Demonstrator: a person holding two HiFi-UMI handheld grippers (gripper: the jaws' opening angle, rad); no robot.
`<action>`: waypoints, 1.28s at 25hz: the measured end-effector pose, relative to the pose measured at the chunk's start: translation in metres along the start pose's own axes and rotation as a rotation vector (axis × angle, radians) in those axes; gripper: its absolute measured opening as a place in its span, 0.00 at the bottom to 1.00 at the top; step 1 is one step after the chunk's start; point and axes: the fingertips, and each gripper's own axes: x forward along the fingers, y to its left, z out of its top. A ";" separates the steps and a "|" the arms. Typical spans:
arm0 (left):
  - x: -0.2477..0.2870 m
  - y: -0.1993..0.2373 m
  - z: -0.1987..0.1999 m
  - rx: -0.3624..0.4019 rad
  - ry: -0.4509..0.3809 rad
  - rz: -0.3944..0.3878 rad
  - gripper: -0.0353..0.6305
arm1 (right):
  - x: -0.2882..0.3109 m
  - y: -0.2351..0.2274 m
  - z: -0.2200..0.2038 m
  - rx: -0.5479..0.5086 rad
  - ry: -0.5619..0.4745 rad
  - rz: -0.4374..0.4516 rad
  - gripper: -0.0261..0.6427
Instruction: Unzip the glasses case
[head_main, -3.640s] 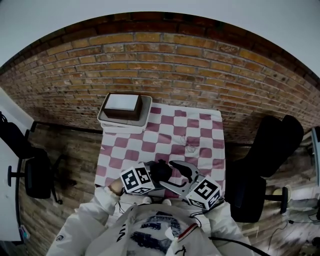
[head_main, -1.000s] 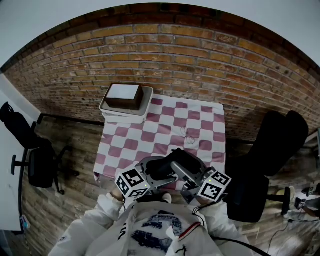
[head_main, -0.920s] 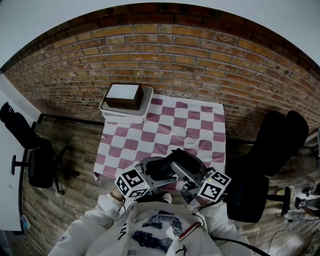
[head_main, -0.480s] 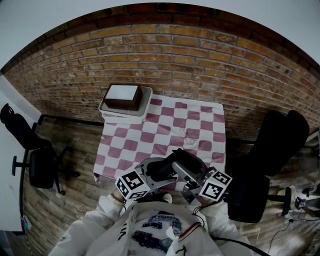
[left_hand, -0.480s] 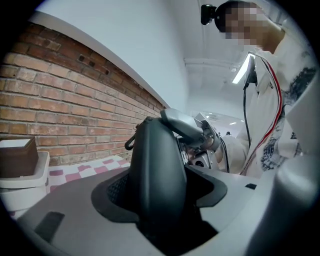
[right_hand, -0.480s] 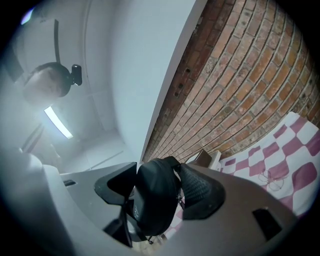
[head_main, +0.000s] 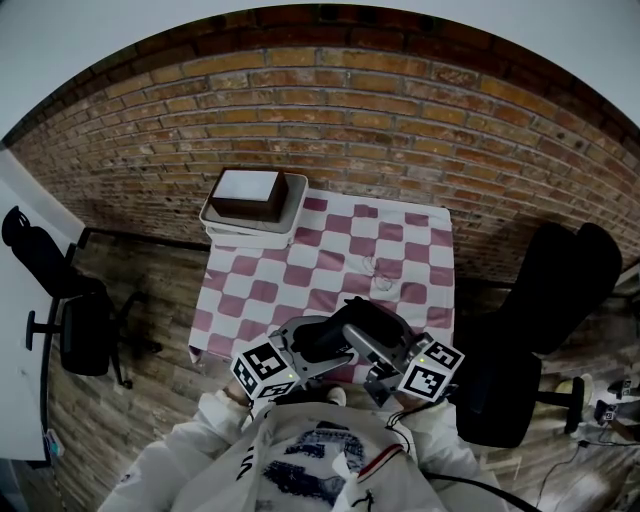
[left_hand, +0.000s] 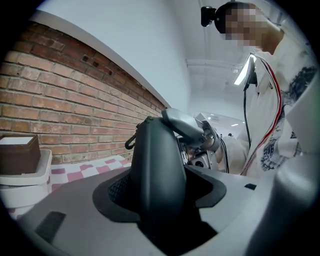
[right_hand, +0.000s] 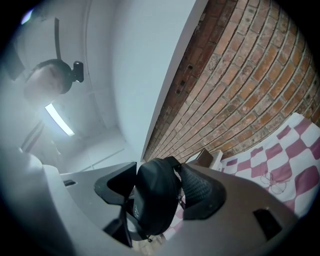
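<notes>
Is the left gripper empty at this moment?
No, the left gripper view shows the left gripper with its fingers shut on the dark glasses case, which stands between them.

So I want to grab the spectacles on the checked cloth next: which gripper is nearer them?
Right. The right gripper, shut on the glasses case, sits just on the near side of the spectacles; the left gripper grips the case farther back and leftward.
</notes>
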 end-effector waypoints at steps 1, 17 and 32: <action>-0.001 0.001 0.000 -0.003 -0.003 0.002 0.49 | 0.001 0.000 0.000 0.000 0.001 0.001 0.47; -0.056 0.059 0.013 -0.180 -0.102 0.041 0.49 | 0.034 -0.004 0.007 -0.172 0.017 -0.062 0.47; -0.080 0.089 0.035 -0.111 -0.047 0.032 0.49 | 0.064 -0.012 -0.003 -0.422 0.085 -0.181 0.37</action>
